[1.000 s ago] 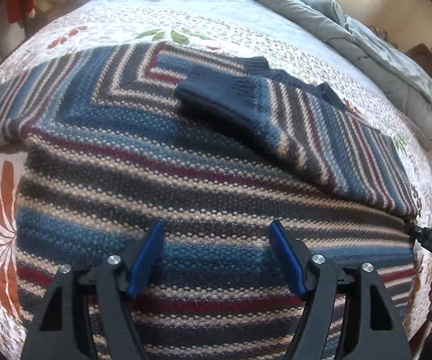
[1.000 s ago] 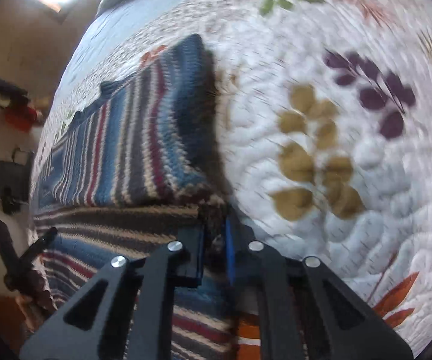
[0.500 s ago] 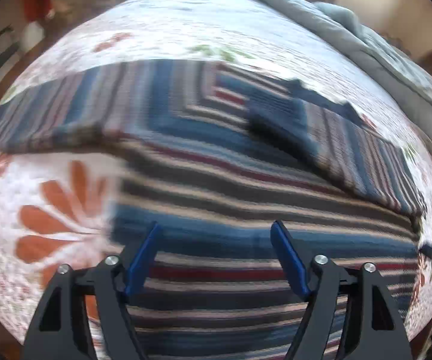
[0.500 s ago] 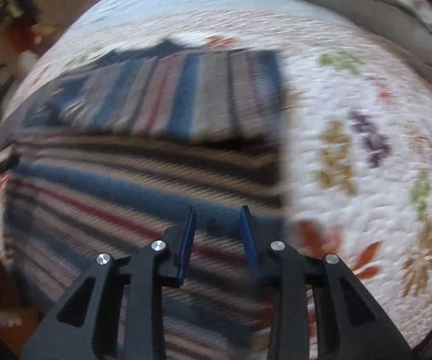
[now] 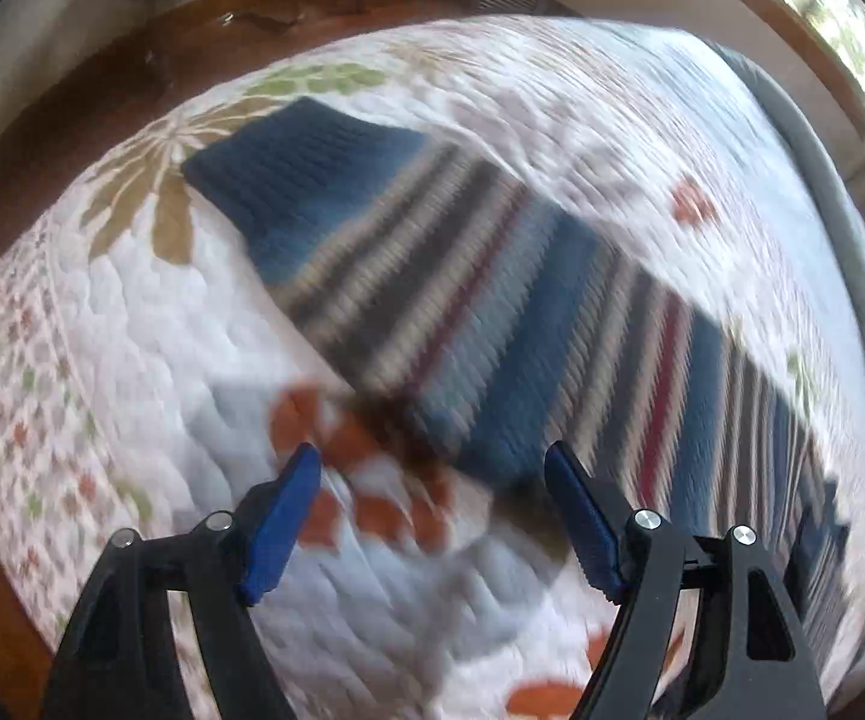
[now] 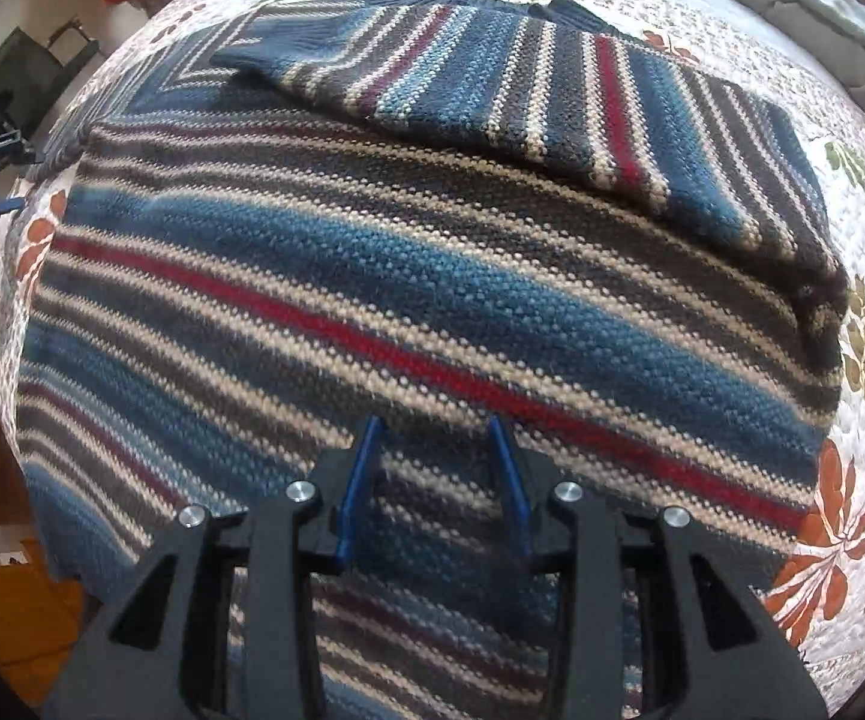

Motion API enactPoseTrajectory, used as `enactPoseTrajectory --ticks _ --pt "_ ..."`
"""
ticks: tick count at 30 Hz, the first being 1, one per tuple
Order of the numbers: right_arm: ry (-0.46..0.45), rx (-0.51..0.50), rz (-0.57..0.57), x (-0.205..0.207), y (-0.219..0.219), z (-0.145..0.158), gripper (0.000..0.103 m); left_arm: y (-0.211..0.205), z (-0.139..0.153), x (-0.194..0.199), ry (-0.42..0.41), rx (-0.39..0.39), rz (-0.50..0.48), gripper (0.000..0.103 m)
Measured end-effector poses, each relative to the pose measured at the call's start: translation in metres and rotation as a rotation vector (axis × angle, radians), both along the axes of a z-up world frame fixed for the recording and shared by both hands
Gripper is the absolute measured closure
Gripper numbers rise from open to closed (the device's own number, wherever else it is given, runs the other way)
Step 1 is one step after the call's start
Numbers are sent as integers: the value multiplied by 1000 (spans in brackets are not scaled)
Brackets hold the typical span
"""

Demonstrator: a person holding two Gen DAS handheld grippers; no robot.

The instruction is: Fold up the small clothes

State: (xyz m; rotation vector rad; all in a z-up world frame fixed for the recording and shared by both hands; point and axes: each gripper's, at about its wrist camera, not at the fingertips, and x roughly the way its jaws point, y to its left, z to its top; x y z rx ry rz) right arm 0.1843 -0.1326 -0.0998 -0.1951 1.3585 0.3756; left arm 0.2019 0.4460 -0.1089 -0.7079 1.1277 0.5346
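Bed: a white quilt (image 5: 150,324) with leaf and flower prints covers it. A brown wood floor (image 5: 42,114) shows past the edge, and a grey blanket (image 5: 822,180) lies along the far side.
Left sleeve: in the left wrist view, the sleeve (image 5: 492,300) still lies flat and straight out on the quilt. Its dark blue cuff (image 5: 306,174) is at the far end. This view is blurry.
Left gripper: the left gripper (image 5: 432,516) is spread wide and holds nothing. It hangs over the quilt, just beside the near part of the sleeve.
Sweater: in the right wrist view, the striped sweater (image 6: 372,300) lies flat on the quilt. The right sleeve (image 6: 552,102) is already folded across the top of it.
Right gripper: the right gripper (image 6: 435,480) is partly spread and holds nothing. It hangs over the lower part of the sweater.
Step now: I think one sleeve is done and the other sleeve comes next.
Next move: the left gripper likely needs to pinch the sleeve near the cuff and lay it across the sweater, flat, with no bumps.
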Motion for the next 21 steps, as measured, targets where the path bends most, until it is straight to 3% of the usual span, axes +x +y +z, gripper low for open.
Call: enactPoseTrajectory --ticks 9,11,12,13,16,21 --pt "9 25 -9 15 -1 -10 60 44 -10 16 -141 -153 95 28" --pt "11 36 -11 9 -12 -7 60 51 -14 16 -142 -163 121 47" --pt "10 38 -10 10 -13 -7 60 54 -16 16 -137 -162 138 69" --pt "8 39 -9 8 -14 -10 60 57 -16 16 -137 -160 150 83" --pt "-1 45 1 3 -16 -10 59 58 -13 13 -201 -180 177 89" --pt "2 66 0 -10 -21 -7 57 15 26 28 -287 -10 62 90"
